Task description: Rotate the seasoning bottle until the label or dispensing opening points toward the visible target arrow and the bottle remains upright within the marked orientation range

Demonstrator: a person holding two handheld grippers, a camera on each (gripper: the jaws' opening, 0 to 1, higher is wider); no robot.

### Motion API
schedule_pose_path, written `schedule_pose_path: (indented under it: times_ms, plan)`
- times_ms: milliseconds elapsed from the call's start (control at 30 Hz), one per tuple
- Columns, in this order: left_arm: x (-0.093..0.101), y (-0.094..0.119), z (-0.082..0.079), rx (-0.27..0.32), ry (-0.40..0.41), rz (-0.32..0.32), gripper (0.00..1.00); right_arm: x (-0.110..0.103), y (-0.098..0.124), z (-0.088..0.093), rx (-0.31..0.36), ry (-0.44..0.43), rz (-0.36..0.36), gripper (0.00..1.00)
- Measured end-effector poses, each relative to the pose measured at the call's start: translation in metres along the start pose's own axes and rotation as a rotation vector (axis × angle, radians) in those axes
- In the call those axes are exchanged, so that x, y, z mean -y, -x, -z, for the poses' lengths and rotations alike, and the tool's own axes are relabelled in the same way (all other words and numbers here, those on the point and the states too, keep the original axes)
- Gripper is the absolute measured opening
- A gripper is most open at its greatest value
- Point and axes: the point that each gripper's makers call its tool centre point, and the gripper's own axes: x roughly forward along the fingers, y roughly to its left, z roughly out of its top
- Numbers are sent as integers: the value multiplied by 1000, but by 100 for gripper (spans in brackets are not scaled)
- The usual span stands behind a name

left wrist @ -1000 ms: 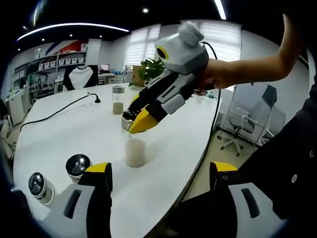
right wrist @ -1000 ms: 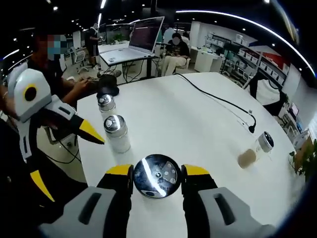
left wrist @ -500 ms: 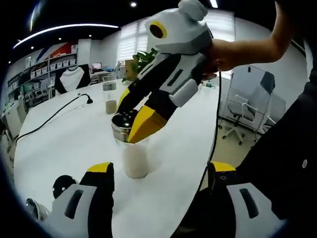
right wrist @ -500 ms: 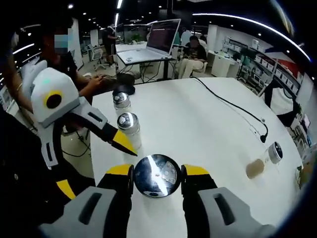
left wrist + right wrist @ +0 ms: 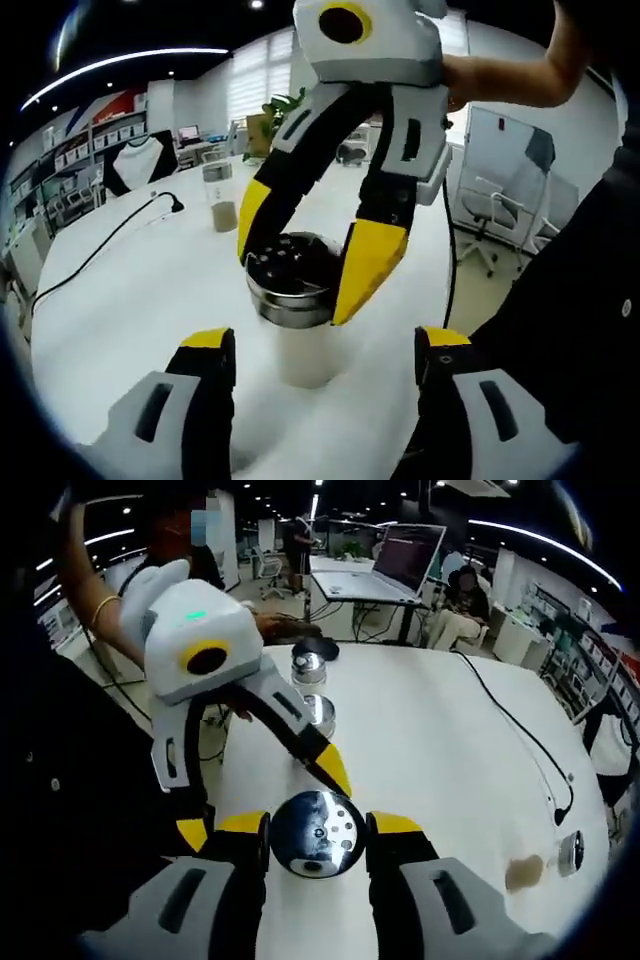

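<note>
Clearly right gripper (image 5: 305, 275) was clamped on bottle (image 5: 303, 330) cap from above, to twist it upright; left gripper (image 5: 320, 400) hovered wide open, holding nothing, beside it.

Seasoning bottle (image 5: 297, 330): glossy metal cap (image 5: 318, 832); table (image 5: 440, 750) smooth, matt.

The bench (image 5: 120, 300) is plain white, and a black cable (image 5: 95, 250) runs over it toward its far edge. The seasoning bottle (image 5: 300, 310) has a shiny silver cap dotted with dark holes above a pale, whitish body, and the right gripper (image 5: 305, 255) around it is white and grey with black arms, yellow tips and a yellow ring on its head. The left gripper (image 5: 262, 775) wears the same white, grey, black and yellow, plus a small green light, beside two more silver-capped bottles (image 5: 312, 685) near the bench's edge.
</note>
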Motion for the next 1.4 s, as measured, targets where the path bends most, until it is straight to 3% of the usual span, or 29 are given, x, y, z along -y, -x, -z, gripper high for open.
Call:
schedule_pose_path:
  times_ms: [267, 433, 600, 733, 1000, 1100, 1233, 1400]
  plan:
    - [-3, -7, -5, -16, -43, 44, 69, -4, -2, -1, -24, 100, -81, 36]
    - [-9, -11, -5, -33, -67, 49, 63, -2, -2, -1, -11, 97, -80, 36]
    - [-10, -16, 0, -49, -75, 65, 50, -3, -2, -1, -8, 105, -90, 36]
    - [-8, -19, 2, -47, -60, 75, 47, -3, -3, -1, 2, 100, -87, 36]
    - [-5, -26, 3, -37, -46, 80, 45, 0, -2, 0, 0, 35, -31, 36]
    - [-8, -28, 4, -31, 19, 50, 45, 3, -2, 0, 8, 17, 32, 36]
    - [-13, -28, 2, 1, 64, -19, 45, 9, 1, 4, 30, -174, 153, 36]
    - [-16, -29, 1, 25, 115, -112, 45, 11, 6, 4, 64, -294, 260, 36]
